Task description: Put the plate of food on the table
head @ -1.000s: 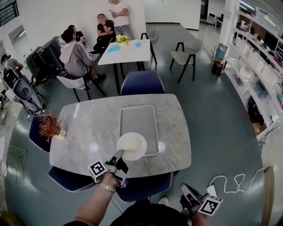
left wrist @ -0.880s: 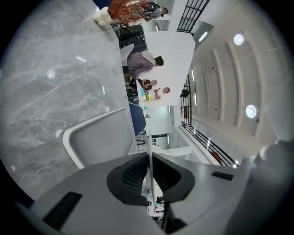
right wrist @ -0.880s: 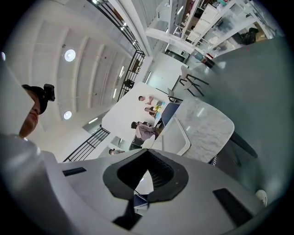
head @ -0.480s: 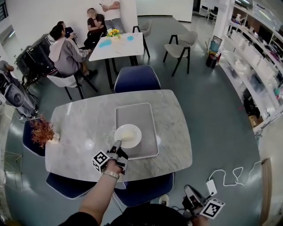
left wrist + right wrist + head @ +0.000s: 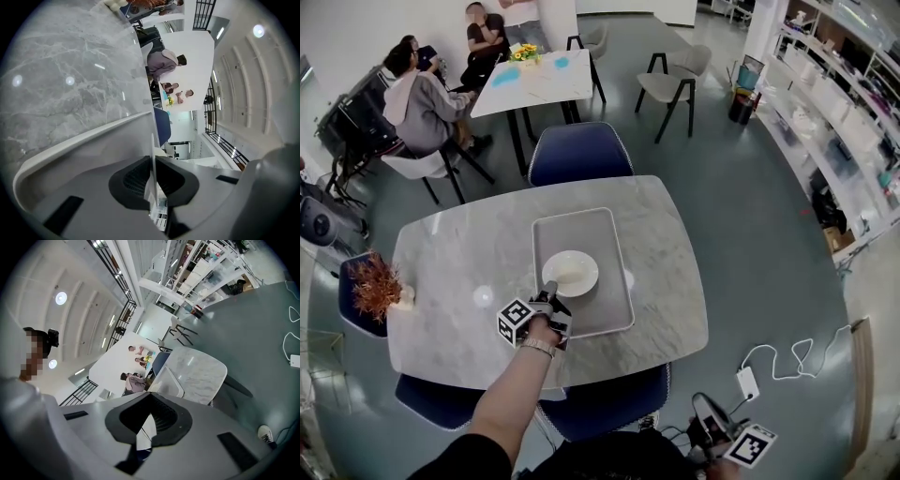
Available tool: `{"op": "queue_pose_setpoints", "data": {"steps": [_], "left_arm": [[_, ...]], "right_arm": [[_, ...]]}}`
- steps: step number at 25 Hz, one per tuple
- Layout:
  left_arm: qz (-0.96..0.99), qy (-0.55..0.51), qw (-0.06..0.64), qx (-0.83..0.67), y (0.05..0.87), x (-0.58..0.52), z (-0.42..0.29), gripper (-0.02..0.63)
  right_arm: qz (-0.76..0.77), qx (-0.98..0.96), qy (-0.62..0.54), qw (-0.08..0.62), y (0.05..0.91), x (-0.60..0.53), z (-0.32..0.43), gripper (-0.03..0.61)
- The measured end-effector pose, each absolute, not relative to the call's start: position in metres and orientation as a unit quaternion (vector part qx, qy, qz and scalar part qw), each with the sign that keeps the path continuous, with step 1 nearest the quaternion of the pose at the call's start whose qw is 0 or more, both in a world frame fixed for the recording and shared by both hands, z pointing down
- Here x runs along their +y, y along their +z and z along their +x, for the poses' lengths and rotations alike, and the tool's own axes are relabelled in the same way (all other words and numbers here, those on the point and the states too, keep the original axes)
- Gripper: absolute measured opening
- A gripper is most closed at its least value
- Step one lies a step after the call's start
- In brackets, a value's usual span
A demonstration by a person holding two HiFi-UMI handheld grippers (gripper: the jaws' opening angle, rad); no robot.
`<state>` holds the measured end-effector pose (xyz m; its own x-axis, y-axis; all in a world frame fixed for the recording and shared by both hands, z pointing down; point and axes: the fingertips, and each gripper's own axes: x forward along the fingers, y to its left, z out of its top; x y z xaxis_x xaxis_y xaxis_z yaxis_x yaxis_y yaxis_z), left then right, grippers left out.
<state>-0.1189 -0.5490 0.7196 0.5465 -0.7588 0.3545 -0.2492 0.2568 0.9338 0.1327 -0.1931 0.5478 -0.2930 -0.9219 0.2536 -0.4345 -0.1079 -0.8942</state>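
Because the left claw (image 5: 548, 298) pinches the near rim of the plate of food (image 5: 570, 273), presumably to keep it level, the plate projects ahead of that claw over the tray (image 5: 611, 314) on the counter (image 5: 459, 253), while the right claw (image 5: 703, 417), pressed together, hangs behind.

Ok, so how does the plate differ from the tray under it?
The plate is round and white; the tray is rectangular and grey. The plate is smaller and sits inside the tray's outline. The plate carries pale food, and the left gripper is shut on its near rim; the tray carries only the plate. Both are over the marble table.
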Motion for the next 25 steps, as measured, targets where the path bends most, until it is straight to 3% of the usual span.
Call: {"op": "queue_pose_setpoints", "data": {"steps": [25], "left_arm": [[0.561, -0.138, 0.663, -0.476, 0.755, -0.57, -0.104, 0.028]], "right_arm": [[-0.554, 0.599, -0.522, 0.25, 0.562, -0.189, 0.145, 0.011]]}}
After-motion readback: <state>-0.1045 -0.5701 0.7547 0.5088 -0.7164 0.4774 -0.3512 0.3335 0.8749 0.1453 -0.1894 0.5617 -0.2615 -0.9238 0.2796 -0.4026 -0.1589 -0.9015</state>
